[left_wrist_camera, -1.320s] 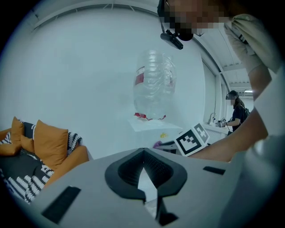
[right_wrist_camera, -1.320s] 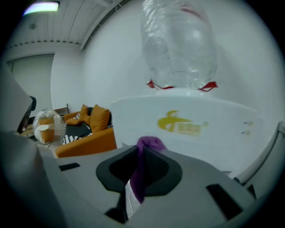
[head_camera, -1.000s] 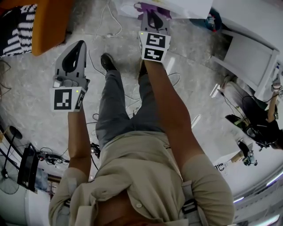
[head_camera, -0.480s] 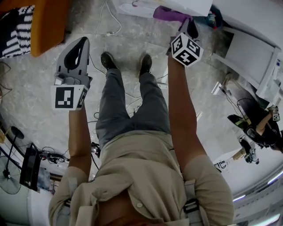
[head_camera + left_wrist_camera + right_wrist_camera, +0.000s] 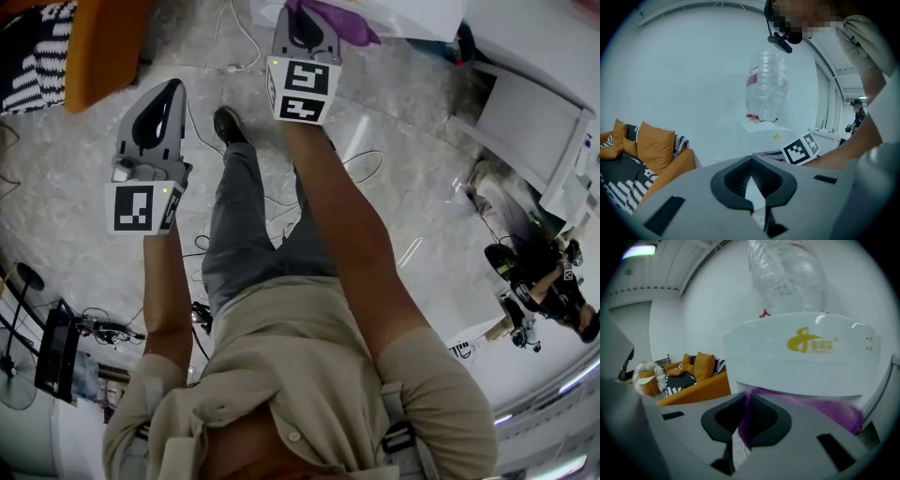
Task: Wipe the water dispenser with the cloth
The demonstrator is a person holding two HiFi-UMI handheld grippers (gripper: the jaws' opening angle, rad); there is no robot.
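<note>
The white water dispenser point(image 5: 806, 357) fills the right gripper view, with a clear bottle point(image 5: 787, 273) on top and a yellow logo on its front. My right gripper point(image 5: 746, 398) is shut on a purple cloth point(image 5: 820, 408), which is pressed along the lower edge of the dispenser's front panel. In the head view the right gripper point(image 5: 305, 13) reaches forward to the dispenser point(image 5: 394, 13), and the cloth point(image 5: 345, 21) trails to its right. My left gripper point(image 5: 172, 90) hangs to the left over the floor, shut and empty. The left gripper view shows the dispenser point(image 5: 764, 136) and bottle point(image 5: 766, 86) ahead.
An orange sofa point(image 5: 98, 47) with a striped cushion stands at the left. Cables point(image 5: 234, 47) run over the floor by the dispenser's foot. A white cabinet point(image 5: 525, 117) stands at the right, and another person point(image 5: 544, 281) is beyond it. A screen point(image 5: 56, 352) sits at the lower left.
My right gripper swung right with the cloth, then came back left along the dispenser's front. The left gripper has hardly moved.
</note>
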